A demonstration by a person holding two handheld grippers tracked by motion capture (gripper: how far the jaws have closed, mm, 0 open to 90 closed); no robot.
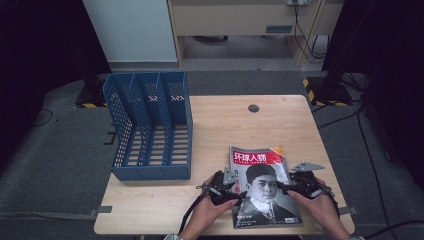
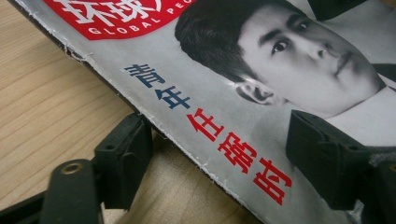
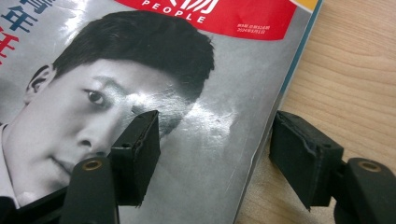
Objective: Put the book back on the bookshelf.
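A magazine (image 1: 262, 200) with a red title banner and a black-and-white portrait lies flat on the front right of the wooden table (image 1: 225, 125). My left gripper (image 1: 238, 192) is at its left edge. In the left gripper view it (image 2: 224, 163) is open, one jaw over the wood and the other over the cover (image 2: 210, 84), the edge running between them. My right gripper (image 1: 283, 188) is at the magazine's right edge. It (image 3: 219, 156) is open too, one jaw above the glossy cover (image 3: 201, 130) and one above the bare table (image 3: 355, 70).
A blue three-slot file rack (image 1: 150, 125) stands on the left half of the table, its openings facing up and forward. A small dark cable hole (image 1: 253, 108) sits near the far edge. Black stands and cables line the floor on both sides.
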